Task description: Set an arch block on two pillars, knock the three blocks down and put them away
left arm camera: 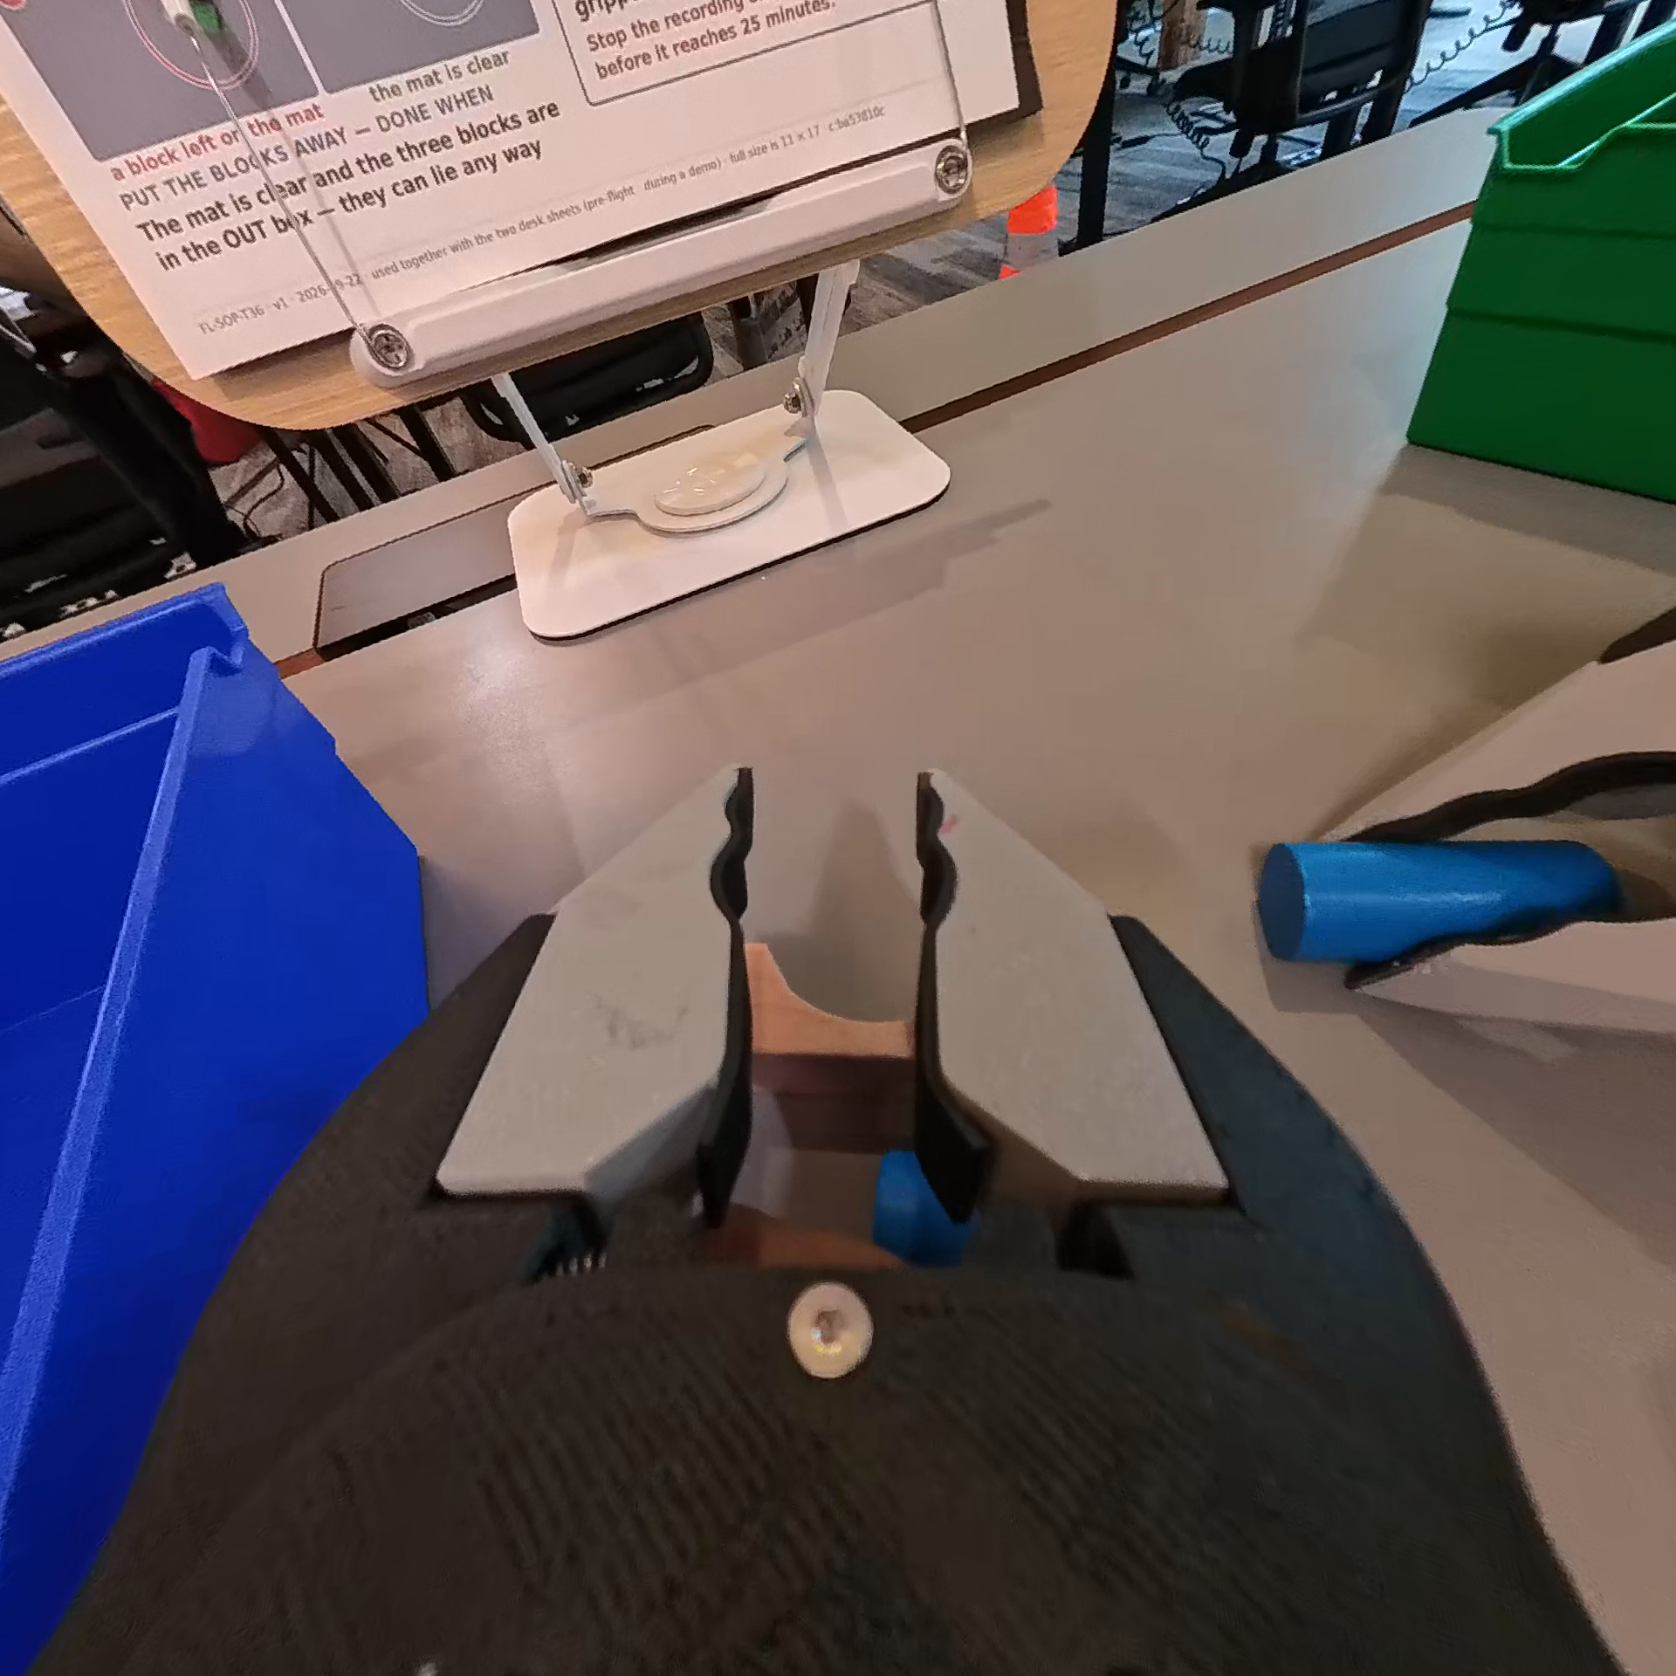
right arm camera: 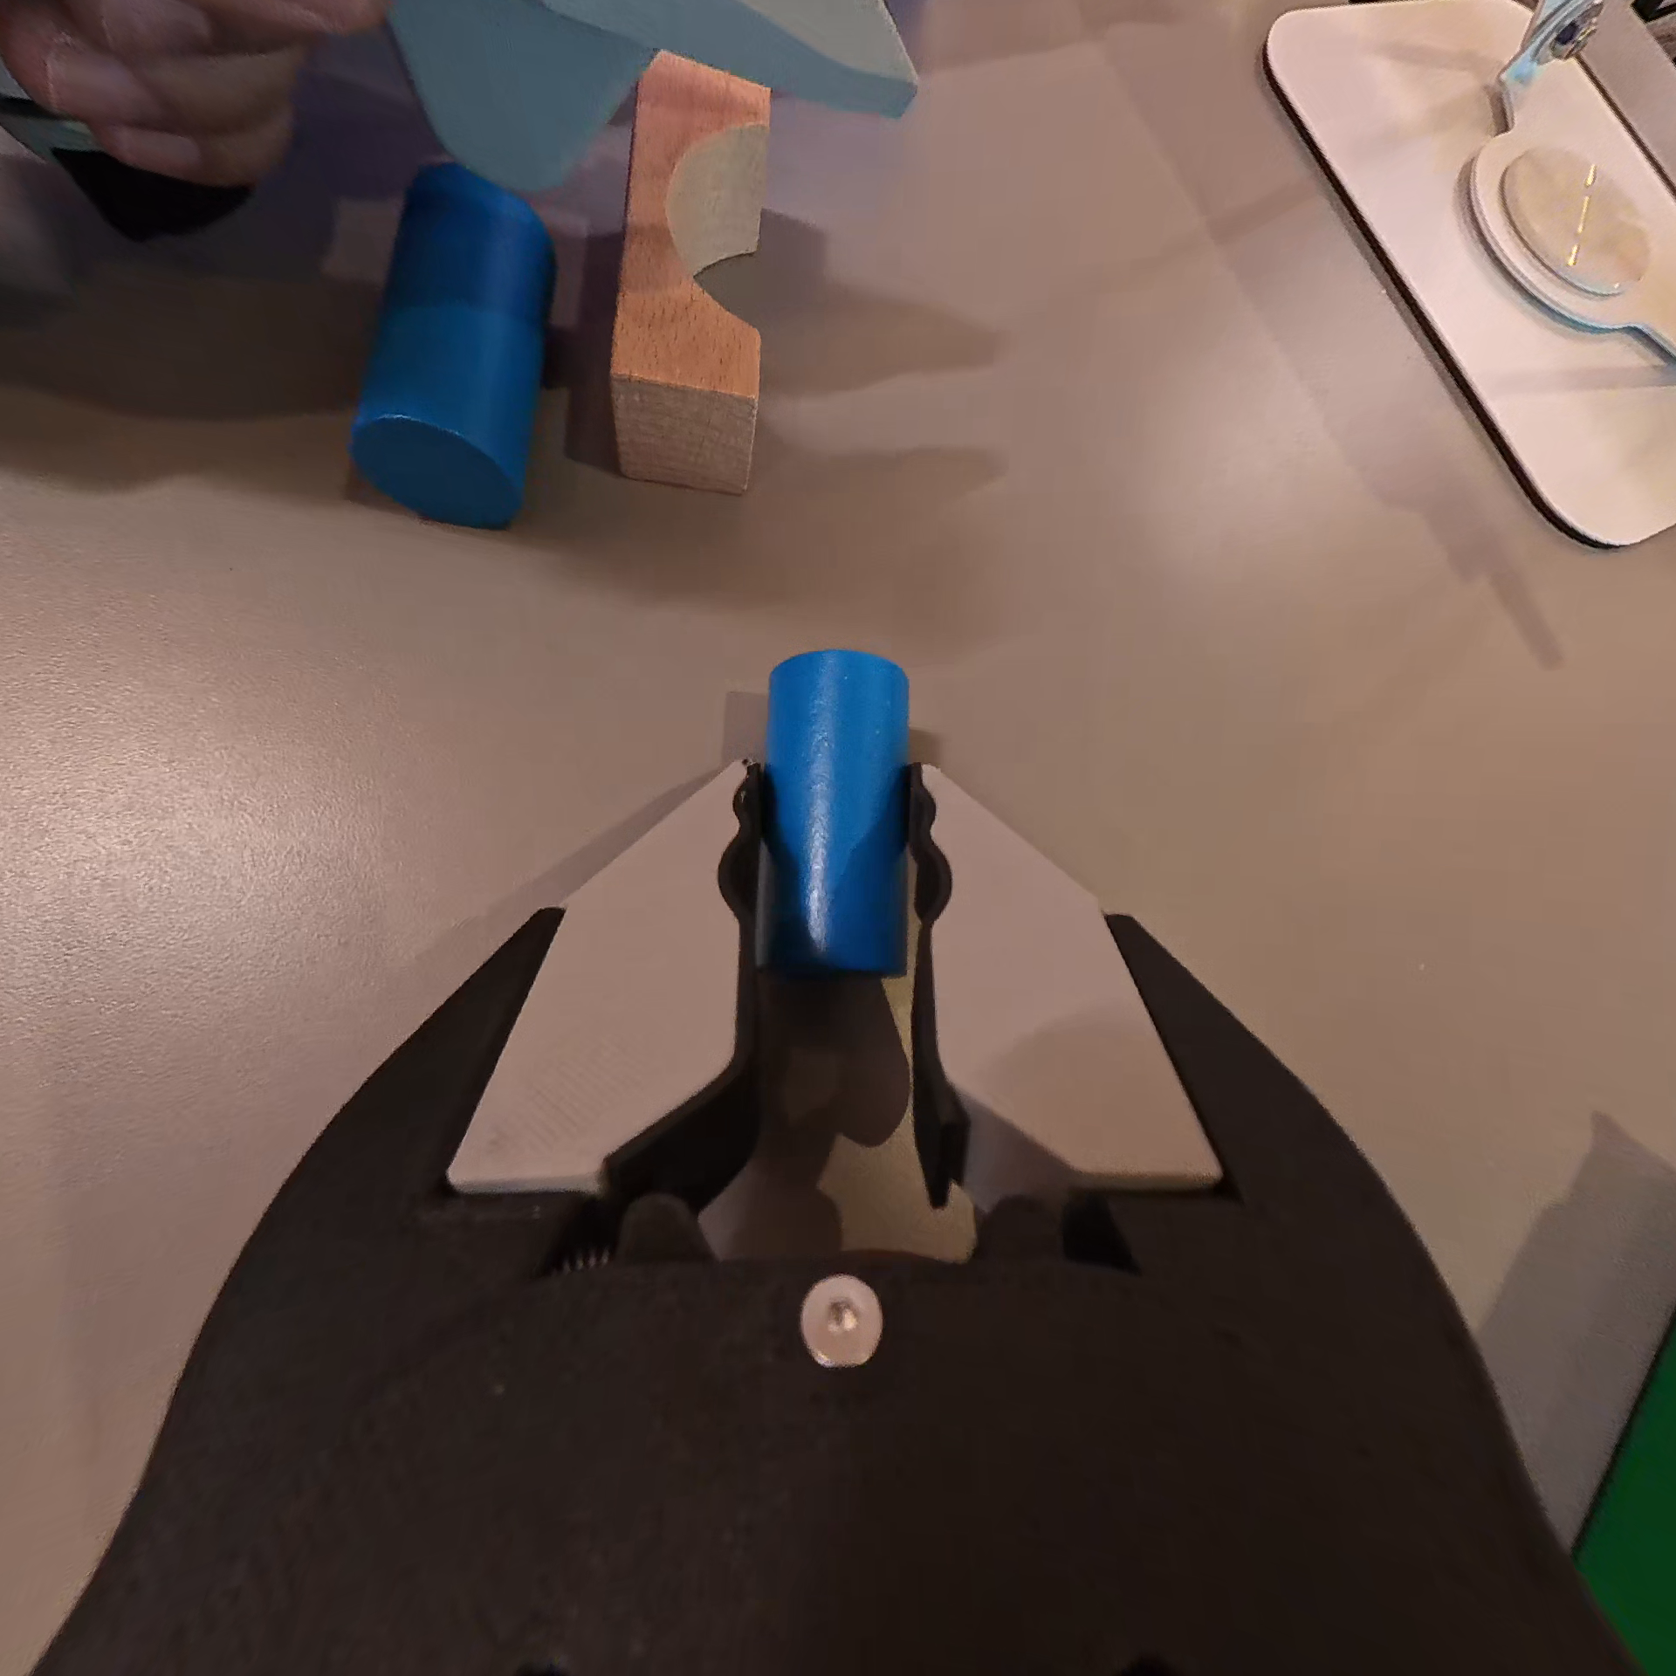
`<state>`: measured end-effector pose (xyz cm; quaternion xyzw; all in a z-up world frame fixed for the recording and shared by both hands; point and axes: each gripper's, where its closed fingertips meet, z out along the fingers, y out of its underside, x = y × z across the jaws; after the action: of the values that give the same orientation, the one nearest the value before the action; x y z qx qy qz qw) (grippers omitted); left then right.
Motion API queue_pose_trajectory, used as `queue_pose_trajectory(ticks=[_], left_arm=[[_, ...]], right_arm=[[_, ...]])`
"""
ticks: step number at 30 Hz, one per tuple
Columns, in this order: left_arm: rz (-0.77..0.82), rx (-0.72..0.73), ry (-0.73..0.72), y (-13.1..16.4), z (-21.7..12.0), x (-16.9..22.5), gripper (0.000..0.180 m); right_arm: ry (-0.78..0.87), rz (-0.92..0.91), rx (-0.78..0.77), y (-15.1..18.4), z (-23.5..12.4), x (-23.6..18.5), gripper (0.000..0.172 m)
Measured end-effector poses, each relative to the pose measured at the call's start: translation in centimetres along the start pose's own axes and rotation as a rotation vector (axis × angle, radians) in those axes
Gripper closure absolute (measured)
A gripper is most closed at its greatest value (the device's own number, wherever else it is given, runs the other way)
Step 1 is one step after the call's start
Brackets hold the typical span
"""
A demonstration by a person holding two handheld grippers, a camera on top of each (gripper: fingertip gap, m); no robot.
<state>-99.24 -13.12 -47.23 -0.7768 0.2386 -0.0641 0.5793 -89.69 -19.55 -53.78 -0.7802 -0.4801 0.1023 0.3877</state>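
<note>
My right gripper (right arm camera: 833, 780) is clamped on a blue cylinder block (right arm camera: 834, 816). Both black pads press its sides, and its far end sticks out past the fingertips. In the left wrist view that same gripper comes in from the right edge with the cylinder lying level, above the table.

My left gripper (left arm camera: 833, 789) has its fingers parted, with bare table between the tips. Lower down, near the finger roots, the wooden arch block (left arm camera: 821, 1025) fills the gap from pad to pad. I cannot tell whether the pads press on it or only straddle it. In the right wrist view the arch lies on its side at upper centre, with the left gripper's fingers over its far end and a hand (right arm camera: 154, 82) in the upper left corner. A second blue cylinder (right arm camera: 453, 354) lies on the table just left of the arch, close beside it but apart.

Everything sits on a plain grey table (right arm camera: 1179, 725). A blue bin (left arm camera: 136, 907) stands at the left of the left view and a green bin (left arm camera: 1560, 317) at its upper right. The white base (left arm camera: 725, 535) of a stand sits at upper centre, carrying a wooden board with a printed sheet (left arm camera: 508, 136). Beyond the table edge I see dark office chairs and an orange cone (left arm camera: 1029, 231).
</note>
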Motion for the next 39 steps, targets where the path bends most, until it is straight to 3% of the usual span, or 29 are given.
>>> queue_pose_trajectory(ticks=[5,13,17,22,25,28,35,39], left_arm=[[-0.001,0.001,0.000,0.0,0.0,0.0,0.147],[0.001,0.004,0.001,-0.1,0.0,0.0,0.147],[0.000,0.012,0.003,-0.3,-0.1,0.1,0.147],[0.003,0.017,-0.001,-0.4,-0.2,0.0,0.147],[-0.002,0.021,0.000,-0.6,-0.2,-0.1,0.147],[-0.010,0.029,0.005,-0.8,-0.3,-0.1,0.147],[0.029,0.032,0.035,-0.9,-0.4,1.0,0.147],[0.063,0.069,0.112,-2.0,-1.3,2.4,0.147]], right_arm=[[0.063,-0.012,0.000,0.0,-0.4,1.0,0.142],[0.284,-0.004,0.190,-3.1,-4.3,4.6,0.143],[0.486,0.027,0.385,-5.4,-10.2,7.9,0.143],[0.710,0.073,0.642,-6.5,-20.8,10.9,0.143],[0.857,0.062,0.510,-4.4,-24.7,13.5,0.143],[0.814,0.207,0.317,0.2,-25.6,16.2,0.143],[0.586,0.578,-0.104,14.7,-20.7,19.1,0.142],[0.522,0.640,-0.105,15.8,-19.5,19.0,0.140]])
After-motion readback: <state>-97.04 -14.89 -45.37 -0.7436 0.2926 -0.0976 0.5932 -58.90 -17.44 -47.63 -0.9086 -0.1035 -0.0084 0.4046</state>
